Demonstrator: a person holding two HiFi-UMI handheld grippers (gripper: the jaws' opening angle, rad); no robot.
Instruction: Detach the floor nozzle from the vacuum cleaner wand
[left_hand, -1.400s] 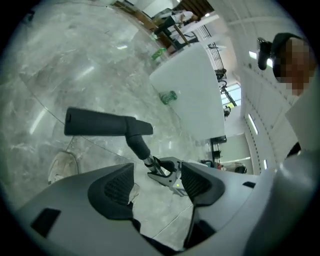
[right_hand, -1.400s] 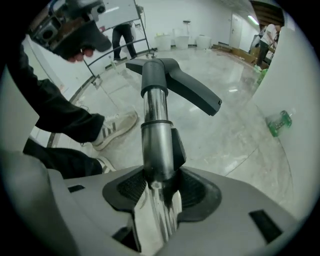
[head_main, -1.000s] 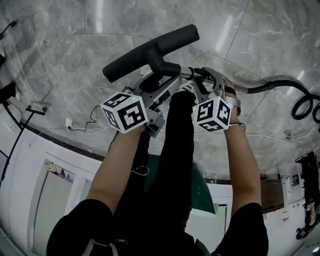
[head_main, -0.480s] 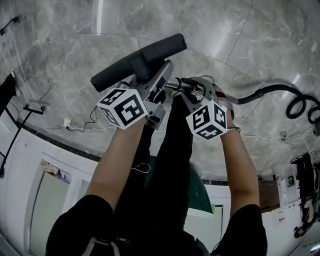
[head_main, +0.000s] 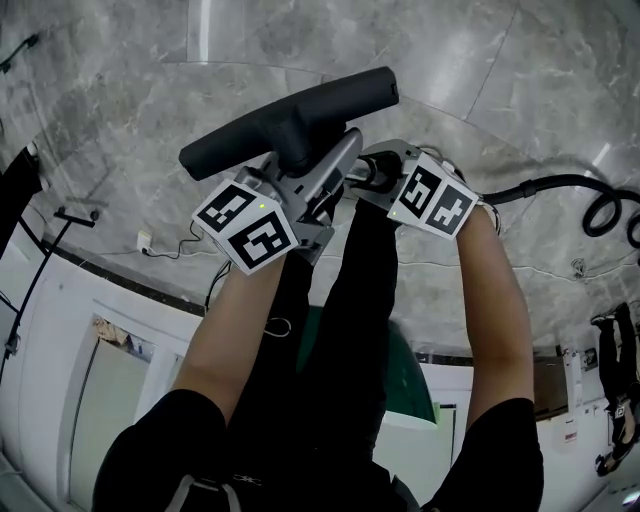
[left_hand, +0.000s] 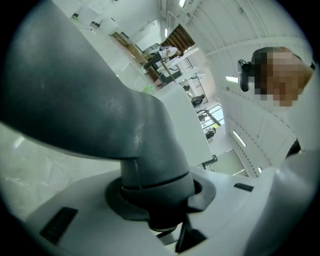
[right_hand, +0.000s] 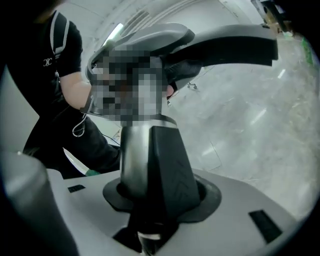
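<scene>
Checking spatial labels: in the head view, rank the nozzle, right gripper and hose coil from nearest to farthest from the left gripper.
1. The nozzle: its neck is gripped between the jaws of the left gripper, which have just been closing.
2. The right gripper: just to the right, on the wand.
3. The hose coil: at the far right.

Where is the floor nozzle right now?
Head view, top centre: the floor nozzle sits at the tip of the left gripper, whose jaws have just been closing on its neck, just left of the right gripper holding the wand.
</scene>
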